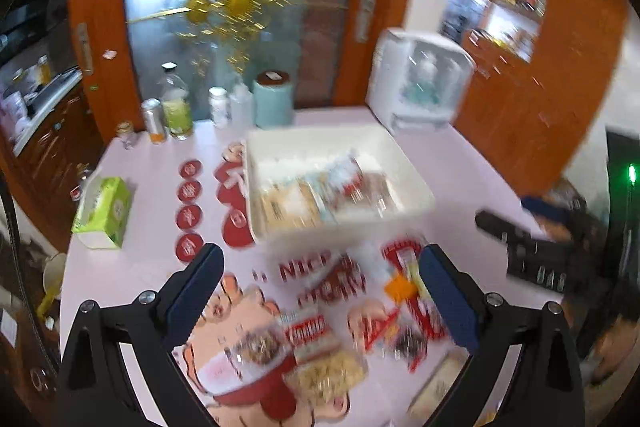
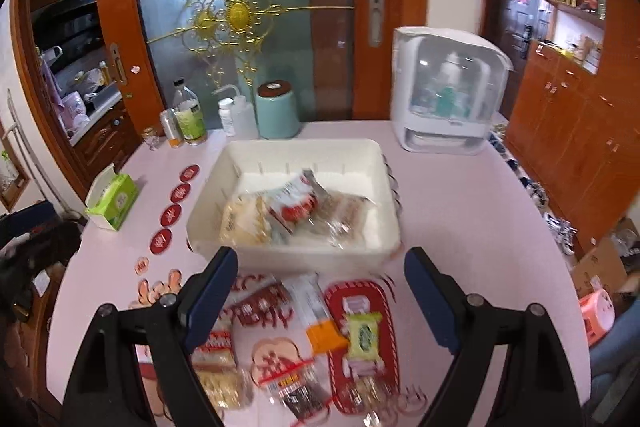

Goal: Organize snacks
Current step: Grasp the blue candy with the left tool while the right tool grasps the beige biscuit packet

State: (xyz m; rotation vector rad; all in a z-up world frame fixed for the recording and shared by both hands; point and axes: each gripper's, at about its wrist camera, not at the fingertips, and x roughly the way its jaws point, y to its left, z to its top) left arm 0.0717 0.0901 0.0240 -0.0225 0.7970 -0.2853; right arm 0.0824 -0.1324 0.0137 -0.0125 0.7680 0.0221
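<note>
While snacks (image 2: 320, 339) litter the table (image 2: 460, 227), bottles (image 2: 188, 119) stand behind the bin (image 2: 296, 155).

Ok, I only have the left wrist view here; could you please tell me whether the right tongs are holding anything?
Observer: No, the right tongs are open and empty, over the loose snacks.
Operator: Thanks. Is anything lying on the red mat?
Observer: Yes, a small green packet lies flat on the red mat.
Operator: And what is on the floor to the right?
Observer: A pink stool stands there.
</note>
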